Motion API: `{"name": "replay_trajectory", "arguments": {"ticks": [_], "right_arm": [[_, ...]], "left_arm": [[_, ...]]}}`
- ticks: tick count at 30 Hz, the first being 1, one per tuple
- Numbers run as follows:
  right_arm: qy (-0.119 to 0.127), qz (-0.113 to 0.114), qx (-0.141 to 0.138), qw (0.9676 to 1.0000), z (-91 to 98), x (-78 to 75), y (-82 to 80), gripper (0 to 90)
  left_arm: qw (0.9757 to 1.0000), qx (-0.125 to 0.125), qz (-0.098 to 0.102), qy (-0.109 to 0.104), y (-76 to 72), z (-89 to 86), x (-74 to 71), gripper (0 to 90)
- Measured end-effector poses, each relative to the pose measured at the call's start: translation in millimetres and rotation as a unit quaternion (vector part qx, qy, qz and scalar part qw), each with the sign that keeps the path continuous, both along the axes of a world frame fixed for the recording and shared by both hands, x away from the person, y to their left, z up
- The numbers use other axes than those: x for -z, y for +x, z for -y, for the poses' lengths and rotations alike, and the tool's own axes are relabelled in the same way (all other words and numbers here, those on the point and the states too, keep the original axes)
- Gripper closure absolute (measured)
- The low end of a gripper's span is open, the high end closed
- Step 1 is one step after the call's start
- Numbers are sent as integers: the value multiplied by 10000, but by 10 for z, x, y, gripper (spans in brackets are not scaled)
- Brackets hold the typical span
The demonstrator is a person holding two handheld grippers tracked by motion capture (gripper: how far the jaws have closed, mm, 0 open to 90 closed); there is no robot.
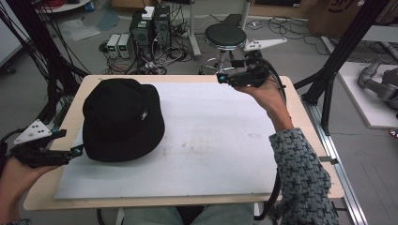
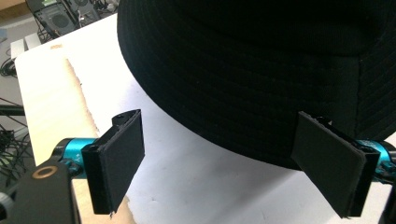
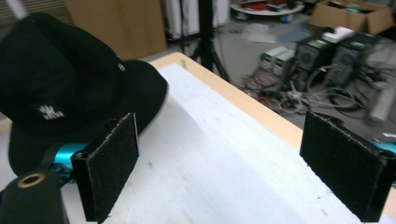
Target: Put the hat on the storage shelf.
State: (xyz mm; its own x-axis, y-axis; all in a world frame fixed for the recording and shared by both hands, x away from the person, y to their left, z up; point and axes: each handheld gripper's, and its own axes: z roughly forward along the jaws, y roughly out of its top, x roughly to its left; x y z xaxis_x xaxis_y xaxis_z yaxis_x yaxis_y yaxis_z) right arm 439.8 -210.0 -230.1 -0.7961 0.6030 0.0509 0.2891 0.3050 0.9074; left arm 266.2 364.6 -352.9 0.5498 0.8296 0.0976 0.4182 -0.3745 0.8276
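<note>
Resting: black bucket hat (image 1: 123, 119) on the left part of a white board (image 1: 216, 140), crown up, brim spread flat around it.
Hat shape: round soft crown, sloped brim, a small white emblem (image 1: 144, 113) on the side of the crown, seen again in the right gripper view (image 3: 50, 112).
Hat fabric: matte woven cloth with rows of stitching ringing the brim, plain in the left gripper view (image 2: 243, 70).
Board: flat, chalky white, faintly scuffed, lying on a pale wooden table (image 1: 300, 101) with rounded corners.
Left gripper (image 1: 77, 151): held low at the table's left edge, tips just at the hat's brim; jaws spread wide, nothing clamped. Rectangular black pads (image 2: 120, 161) with a rough foam-like face; brim edge near the farther pad, contact not clear.
Right gripper (image 1: 224, 78): raised at the far right of the table, well apart from the hat, pointing leftward across the board; jaws wide apart, nothing between them. Same coarse black pads (image 3: 109, 163) on teal metal mounts.
Sleeve (image 1: 302, 180): knitted tweed-like weave, speckled grey and white, on the right forearm.
Floor behind: round black stool (image 1: 225, 36), computer towers (image 1: 150, 26), tangled cables.
</note>
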Motion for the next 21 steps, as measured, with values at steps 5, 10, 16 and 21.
{"name": "replay_trajectory", "arguments": {"ticks": [5,10,16,21], "right_arm": [[-57,36,306,9995,236,122,-145,115],[-62,-4,571,9983,499,281,-338,115],[157,-25,783,9968,787,504,-571,115],[243,-80,1010,9946,993,715,-708,115]], "left_arm": [[10000,38,-8,14,15,23,-2,178],[10000,29,-21,0,22,34,15,178],[10000,14,-35,21,23,29,23,178],[10000,17,-31,19,27,45,21,178]]}}
